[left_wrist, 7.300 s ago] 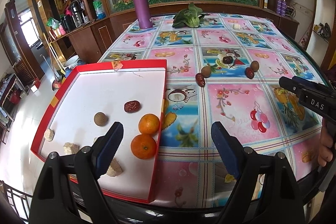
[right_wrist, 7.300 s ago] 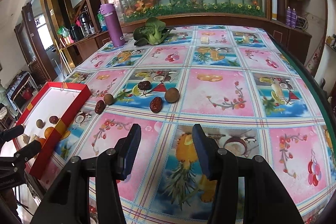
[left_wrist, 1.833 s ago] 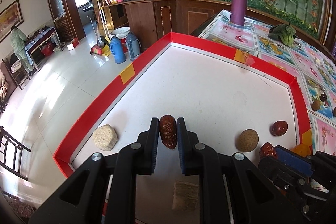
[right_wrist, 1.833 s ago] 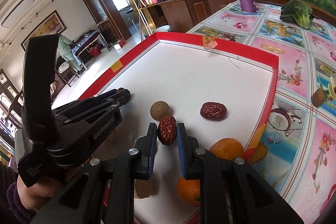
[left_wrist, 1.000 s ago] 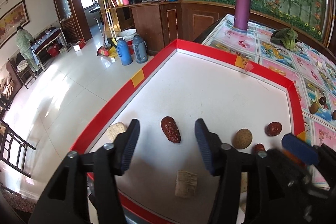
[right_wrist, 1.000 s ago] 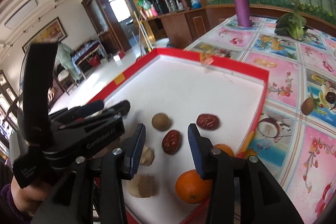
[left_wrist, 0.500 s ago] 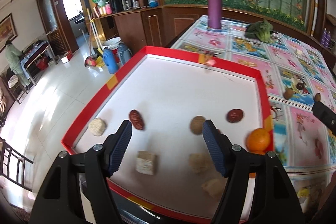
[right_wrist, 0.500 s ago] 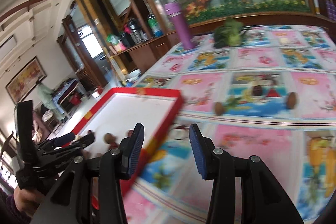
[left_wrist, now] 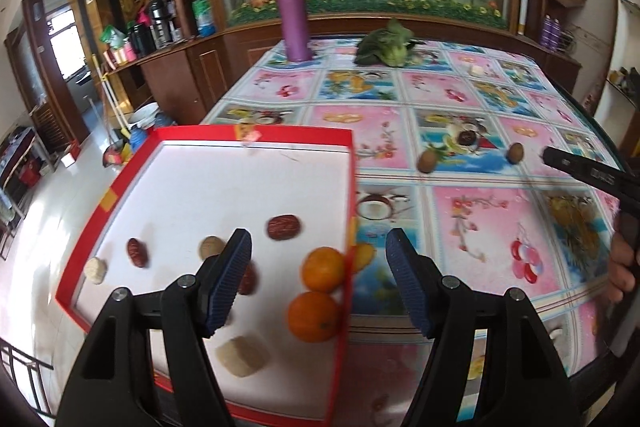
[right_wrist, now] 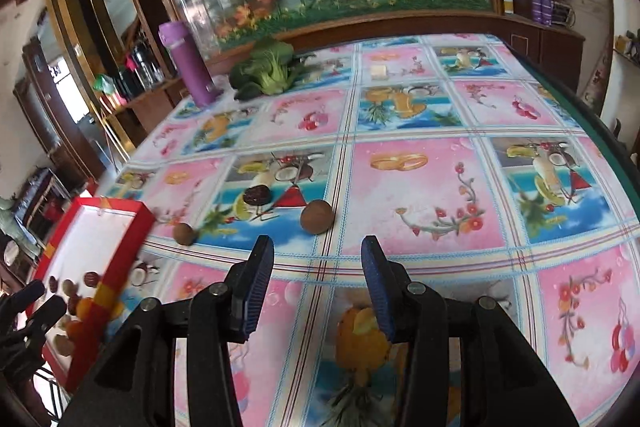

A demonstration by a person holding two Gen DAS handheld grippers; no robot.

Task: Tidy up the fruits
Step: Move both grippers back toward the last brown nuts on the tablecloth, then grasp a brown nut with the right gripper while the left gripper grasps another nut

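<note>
The red tray holds two oranges by its right rim, three red dates and pale pieces. Three fruits lie right of the tray, on the tablecloth. The left gripper and right gripper are both wide apart, holding nothing.

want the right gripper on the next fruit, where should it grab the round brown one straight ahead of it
Grip the round brown fruit across its middle, coming from the near side along the tablecloth. It is ball-shaped and stands clear of its neighbours, so the right gripper, already open and almost in line, probably needs little turning.
</note>
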